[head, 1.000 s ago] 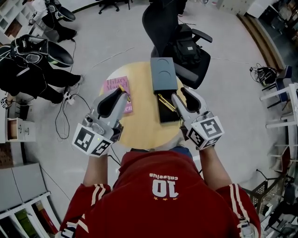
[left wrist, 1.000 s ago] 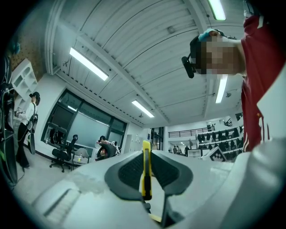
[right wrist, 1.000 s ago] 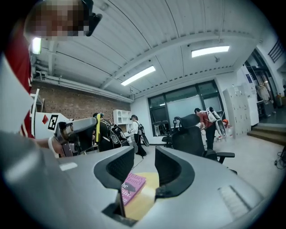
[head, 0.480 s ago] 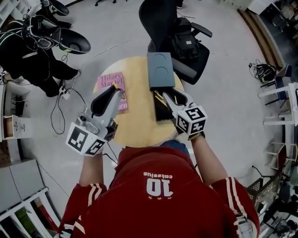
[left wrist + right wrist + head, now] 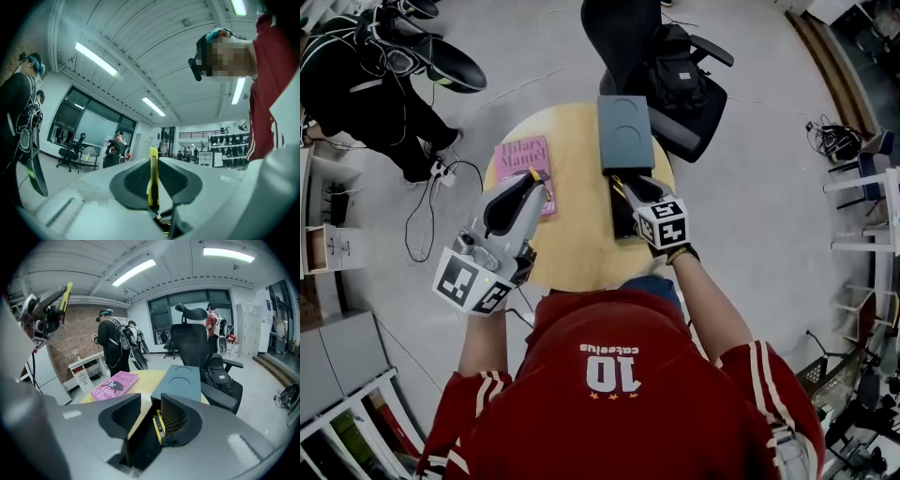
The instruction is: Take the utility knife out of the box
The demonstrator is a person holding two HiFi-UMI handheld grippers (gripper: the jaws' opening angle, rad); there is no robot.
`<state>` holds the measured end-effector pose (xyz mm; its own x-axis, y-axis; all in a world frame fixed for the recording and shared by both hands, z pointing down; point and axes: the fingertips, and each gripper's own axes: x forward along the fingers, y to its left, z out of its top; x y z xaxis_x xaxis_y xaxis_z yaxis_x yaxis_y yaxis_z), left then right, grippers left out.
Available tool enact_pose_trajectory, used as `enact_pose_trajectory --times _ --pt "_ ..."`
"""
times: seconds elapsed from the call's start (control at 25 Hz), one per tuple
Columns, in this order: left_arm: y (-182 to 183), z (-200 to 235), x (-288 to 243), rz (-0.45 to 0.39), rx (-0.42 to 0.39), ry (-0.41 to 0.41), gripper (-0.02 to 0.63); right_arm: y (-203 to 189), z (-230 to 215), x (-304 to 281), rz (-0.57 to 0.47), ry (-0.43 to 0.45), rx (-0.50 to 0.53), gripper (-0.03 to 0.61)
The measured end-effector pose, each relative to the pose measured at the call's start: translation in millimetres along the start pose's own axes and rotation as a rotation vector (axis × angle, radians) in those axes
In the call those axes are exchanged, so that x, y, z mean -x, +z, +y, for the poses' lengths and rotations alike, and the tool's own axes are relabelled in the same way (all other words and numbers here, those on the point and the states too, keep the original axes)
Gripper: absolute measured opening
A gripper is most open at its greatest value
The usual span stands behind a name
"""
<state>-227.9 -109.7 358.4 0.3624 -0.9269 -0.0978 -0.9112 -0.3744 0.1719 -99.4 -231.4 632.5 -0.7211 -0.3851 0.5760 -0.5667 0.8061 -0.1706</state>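
Right gripper [image 5: 150, 405] open over box [image 5: 622, 221]. Knife [image 5: 159, 426] likely light, rigid, slick: grasp mid-handle. Left gripper [image 5: 153, 164] clamps second knife [image 5: 153, 187].

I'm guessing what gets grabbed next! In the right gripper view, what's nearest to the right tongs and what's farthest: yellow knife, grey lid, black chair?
1. Yellow knife: inside the black box, right between the right tongs.
2. Grey lid: on the table, just beyond the box.
3. Black chair: behind the table, farthest.
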Motion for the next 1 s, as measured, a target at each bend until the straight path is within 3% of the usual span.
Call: enact_pose_trajectory --times 0.6,1.0 --pt "-19 6 8 0.054 0.018 0.040 0.058 -76 -18 -65 0.247 -0.021 0.017 0.141" --pt "-26 12 22 0.067 0.029 0.084 0.058 -100 -23 -91 0.359 -0.055 0.043 0.160"
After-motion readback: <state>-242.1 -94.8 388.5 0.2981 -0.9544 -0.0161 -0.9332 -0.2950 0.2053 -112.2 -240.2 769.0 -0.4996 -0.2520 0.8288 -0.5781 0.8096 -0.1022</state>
